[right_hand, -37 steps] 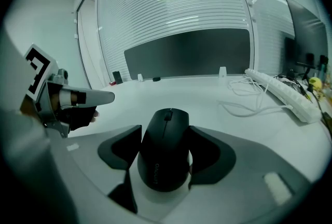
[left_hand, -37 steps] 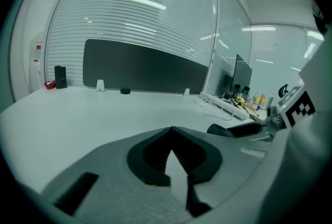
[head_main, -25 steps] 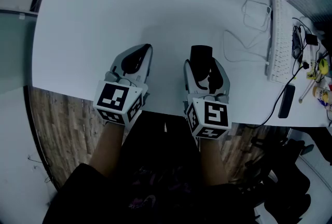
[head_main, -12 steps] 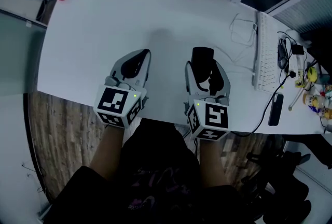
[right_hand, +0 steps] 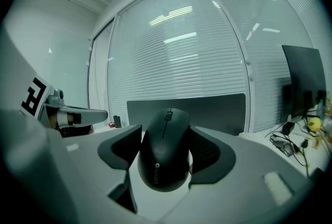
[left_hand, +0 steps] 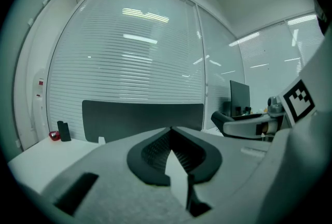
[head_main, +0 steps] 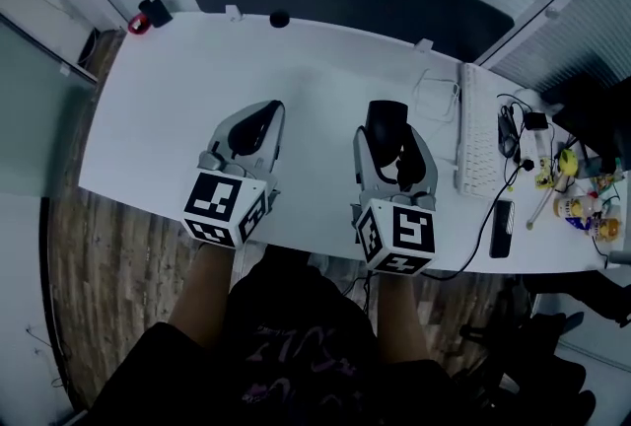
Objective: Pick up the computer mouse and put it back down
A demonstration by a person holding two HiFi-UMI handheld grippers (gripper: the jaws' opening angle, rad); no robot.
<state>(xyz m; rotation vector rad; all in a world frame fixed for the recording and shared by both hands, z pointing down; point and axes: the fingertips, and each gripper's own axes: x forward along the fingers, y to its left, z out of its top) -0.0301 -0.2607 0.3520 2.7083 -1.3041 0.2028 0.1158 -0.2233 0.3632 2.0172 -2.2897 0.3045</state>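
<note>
Black computer mouse (right_hand: 165,150), just one

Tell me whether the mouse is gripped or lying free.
Gripped: the right gripper presses on both sides of the black mouse. Whether it is clear of the desk, I cannot tell.

The white table top (head_main: 177,89) is bare in front of the left tongs (head_main: 266,110) and out to their left, so there is lots of room there. The strip between them and the right tongs (head_main: 386,118) is bare too. The right tongs are full: a black computer mouse (head_main: 385,116) fills their jaws.

Just right of the right tongs lies a thin white looped cable (head_main: 434,94). Past it is a long white keyboard (head_main: 469,143), then a flat black phone (head_main: 501,229) and a heap of dark wires (head_main: 513,123). Far ahead, at the back edge, sits a small black round knob (head_main: 280,19).
</note>
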